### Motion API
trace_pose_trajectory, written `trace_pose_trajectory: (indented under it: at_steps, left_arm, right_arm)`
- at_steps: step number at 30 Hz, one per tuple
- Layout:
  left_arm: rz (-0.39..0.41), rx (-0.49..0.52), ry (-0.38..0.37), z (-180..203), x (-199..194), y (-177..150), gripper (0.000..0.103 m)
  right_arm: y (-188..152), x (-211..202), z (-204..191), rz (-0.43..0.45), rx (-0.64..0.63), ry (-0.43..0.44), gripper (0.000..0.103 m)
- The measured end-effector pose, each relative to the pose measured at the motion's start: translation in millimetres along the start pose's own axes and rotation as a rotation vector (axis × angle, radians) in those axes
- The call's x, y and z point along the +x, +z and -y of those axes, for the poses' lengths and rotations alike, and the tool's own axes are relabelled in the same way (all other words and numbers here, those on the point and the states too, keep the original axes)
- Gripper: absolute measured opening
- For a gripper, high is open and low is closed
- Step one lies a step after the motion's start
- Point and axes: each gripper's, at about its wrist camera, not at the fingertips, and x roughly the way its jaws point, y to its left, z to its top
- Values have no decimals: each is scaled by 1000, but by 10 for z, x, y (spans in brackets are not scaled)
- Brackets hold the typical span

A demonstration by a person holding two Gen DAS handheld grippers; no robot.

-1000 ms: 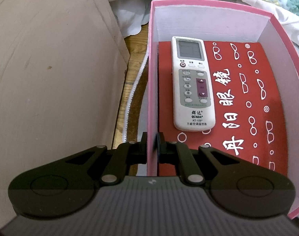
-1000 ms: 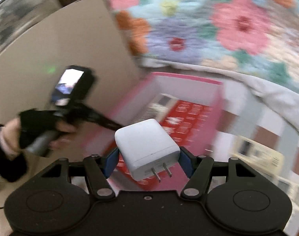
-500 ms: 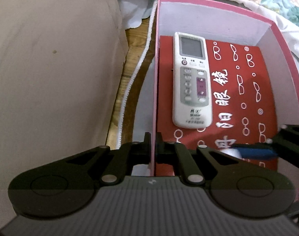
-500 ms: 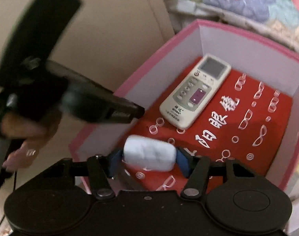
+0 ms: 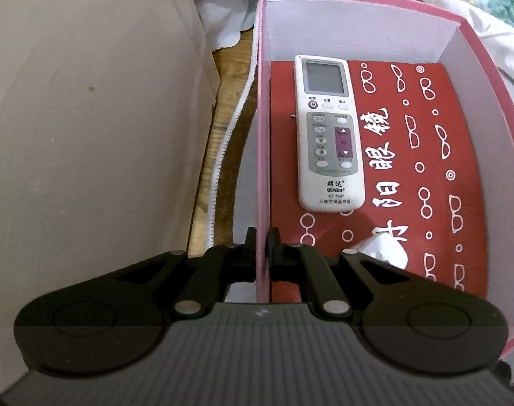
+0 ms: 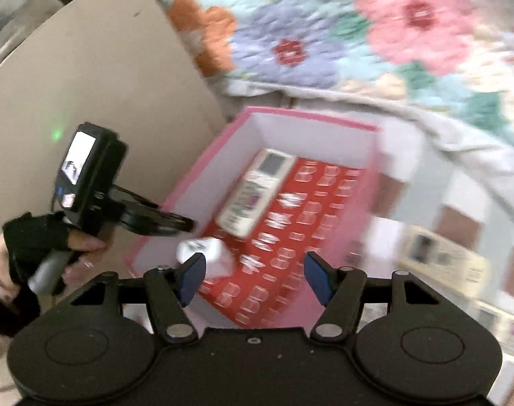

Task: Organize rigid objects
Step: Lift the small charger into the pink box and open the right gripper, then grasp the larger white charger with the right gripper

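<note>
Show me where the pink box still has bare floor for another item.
Free: the red lining between the remote and the box's right wall, and the near right corner beyond the white charger. Crowded: the left side, where the remote lies along the wall, the charger sits below it, and the left tool is clamped on the left wall of the pink box.

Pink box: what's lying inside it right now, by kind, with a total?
Remote control: 1
White charger plug: 1
Red printed card lining the floor: 1
Total in the pink box: 3
</note>
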Motion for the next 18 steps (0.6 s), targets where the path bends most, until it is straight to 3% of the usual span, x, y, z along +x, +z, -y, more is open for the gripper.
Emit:
trace_pose_trajectory:
  at_steps: [2, 5, 8, 16, 18]
  left_arm:
    - [8, 5, 10, 16, -4, -10, 6]
    - [12, 4, 16, 21, -8, -17, 6]
    - [7, 1, 16, 21, -4, -9, 6]
    - [3, 18, 18, 32, 1, -2, 6]
    - [-4, 20, 16, 31, 11, 11, 6]
  right_arm:
    - [-92, -98, 193, -14, 29, -45, 70]
    - [-290, -80, 608, -32, 198, -46, 71]
    - [-488, -6, 833, -29, 245, -78, 71]
    - [-620, 497, 982, -44, 84, -331, 74]
    - [-600, 691, 937, -122, 11, -436, 75]
